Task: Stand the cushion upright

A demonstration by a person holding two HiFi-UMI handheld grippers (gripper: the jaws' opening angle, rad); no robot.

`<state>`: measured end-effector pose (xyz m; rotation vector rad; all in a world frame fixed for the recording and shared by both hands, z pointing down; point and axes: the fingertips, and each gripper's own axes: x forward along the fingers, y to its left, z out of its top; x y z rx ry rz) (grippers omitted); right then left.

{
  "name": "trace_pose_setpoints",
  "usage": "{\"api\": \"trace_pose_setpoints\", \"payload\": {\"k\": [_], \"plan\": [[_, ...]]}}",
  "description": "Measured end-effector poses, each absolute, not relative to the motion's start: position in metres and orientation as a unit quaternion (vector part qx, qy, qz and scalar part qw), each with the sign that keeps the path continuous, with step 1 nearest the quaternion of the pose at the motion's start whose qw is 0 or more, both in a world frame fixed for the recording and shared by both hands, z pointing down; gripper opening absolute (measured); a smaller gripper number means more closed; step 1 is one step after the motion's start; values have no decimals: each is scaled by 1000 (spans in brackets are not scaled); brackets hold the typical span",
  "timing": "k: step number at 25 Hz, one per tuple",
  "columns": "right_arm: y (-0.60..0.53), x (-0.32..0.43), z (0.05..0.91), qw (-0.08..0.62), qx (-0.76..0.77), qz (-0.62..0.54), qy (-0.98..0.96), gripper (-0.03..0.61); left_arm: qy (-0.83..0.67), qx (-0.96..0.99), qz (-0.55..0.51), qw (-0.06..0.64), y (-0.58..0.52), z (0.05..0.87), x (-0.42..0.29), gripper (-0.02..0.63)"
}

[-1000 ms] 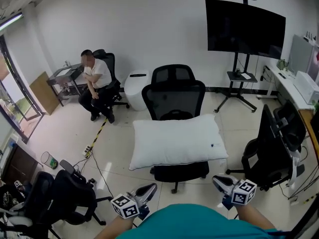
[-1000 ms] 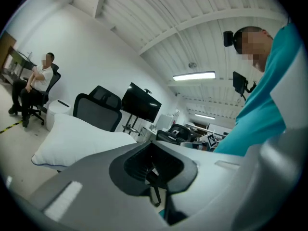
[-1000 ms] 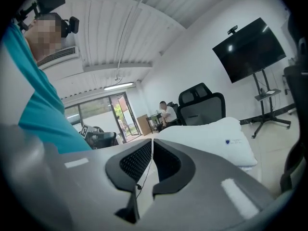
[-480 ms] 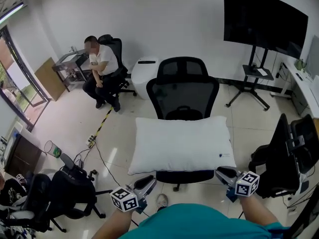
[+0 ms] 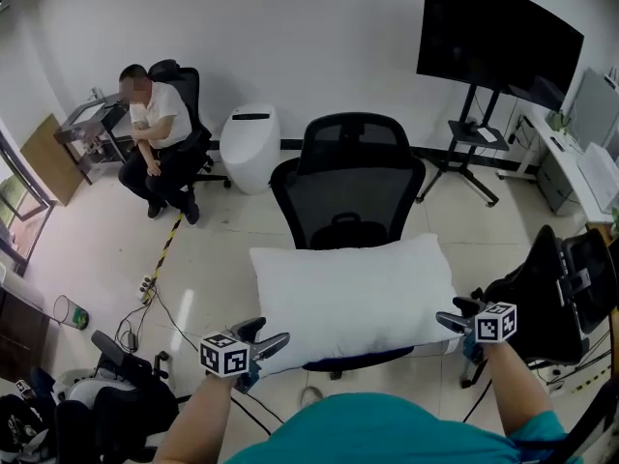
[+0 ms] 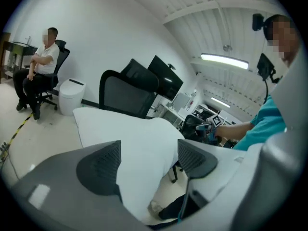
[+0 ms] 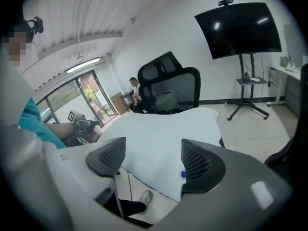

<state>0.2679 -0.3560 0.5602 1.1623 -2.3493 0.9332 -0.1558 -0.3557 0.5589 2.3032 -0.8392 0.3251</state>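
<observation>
Head view: a white-walled room with a pale tiled floor (image 5: 106, 249). One white cushion (image 5: 353, 293) lies flat on the seat of a black mesh office chair (image 5: 348, 177) in the middle of the room. At least four black chairs can be counted in all. There is one dark screen (image 5: 498, 32) on a wheeled stand, one white surface (image 5: 580, 162) along the right wall, and one seated person (image 5: 153, 124) at the back left. The left tool (image 5: 269, 340) is at the cushion's near left corner, the right tool (image 5: 450, 319) at its near right corner.

Left gripper view: the jaws are spread and have just been opening. The cushion's corner lies between the pads, not squeezed. One ceiling light (image 6: 224, 60) glows overhead.

Right gripper view: these jaws are spread too and have just been opening. The cushion's other near corner, with one small blue label (image 7: 183, 174), lies loose between them. One window (image 7: 72, 97) shows behind.
</observation>
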Motion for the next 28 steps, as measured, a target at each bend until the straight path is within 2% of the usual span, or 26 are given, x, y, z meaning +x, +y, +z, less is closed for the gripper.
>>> {"api": "trace_pose_setpoints", "payload": {"k": [4, 7, 11, 19, 22, 24, 28], "plan": [[-396, 312, 594, 179, 430, 380, -799, 453, -313, 836, 186, 410, -388, 616, -165, 483], [-430, 343, 628, 171, 420, 427, -783, 534, -311, 800, 231, 457, -401, 657, -161, 549], [-461, 354, 665, 146, 372, 495, -772, 591, -316, 778, 232, 491, -417, 672, -150, 560], [-475, 309, 708, 141, 260, 559, -775, 583, -275, 776, 242, 514, -425, 688, -139, 560], [-474, 298, 712, 151, 245, 549, -785, 441, -265, 781, 234, 515, -427, 695, -134, 544], [-473, 296, 713, 160, 245, 540, -789, 336, -257, 787, 231, 511, -428, 696, -129, 504], [-466, 294, 707, 180, 257, 518, -796, 158, -239, 818, 215, 478, -425, 684, -118, 286]]}}
